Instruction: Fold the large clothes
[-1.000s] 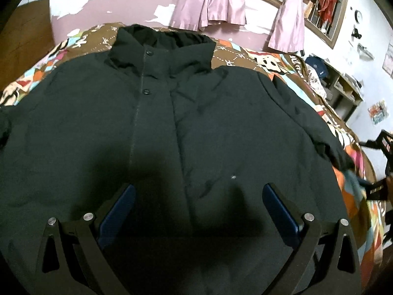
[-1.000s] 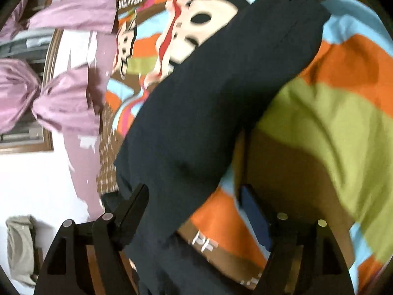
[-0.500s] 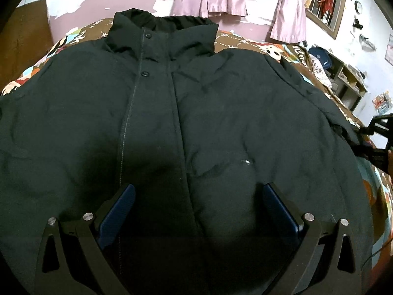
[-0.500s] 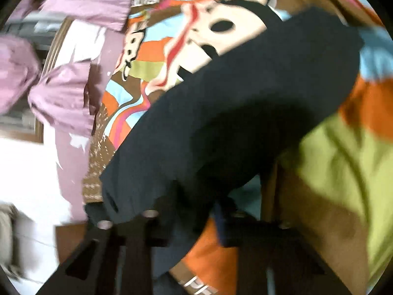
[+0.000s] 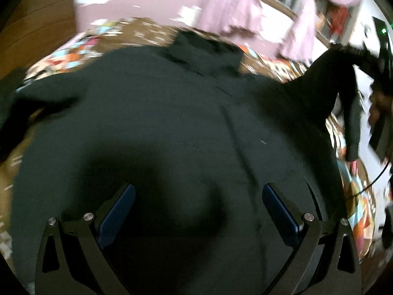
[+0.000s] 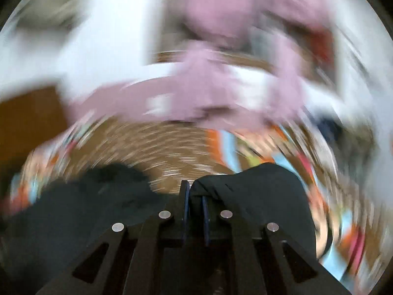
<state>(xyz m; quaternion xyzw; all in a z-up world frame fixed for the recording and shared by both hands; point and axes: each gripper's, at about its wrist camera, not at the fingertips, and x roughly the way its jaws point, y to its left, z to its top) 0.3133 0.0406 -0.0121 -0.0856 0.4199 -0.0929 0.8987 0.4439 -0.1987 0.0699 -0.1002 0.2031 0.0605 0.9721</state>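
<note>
Black fabric of the jacket sleeve [image 6: 258,196] is pinched between the nearly closed fingers of the right gripper [image 6: 195,200], which holds it lifted above the patterned bedspread [image 6: 172,154]; that view is heavily blurred. The left gripper [image 5: 197,206] hovers with its jaws wide apart over the jacket [image 5: 159,123], which lies spread across the bed, collar towards the pink curtains [image 5: 231,17].

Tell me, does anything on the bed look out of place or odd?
Only the sleeve: it hangs in the air at the right, pinched in the right claw, while the black jacket lies flat on the patterned bedspread.
</note>
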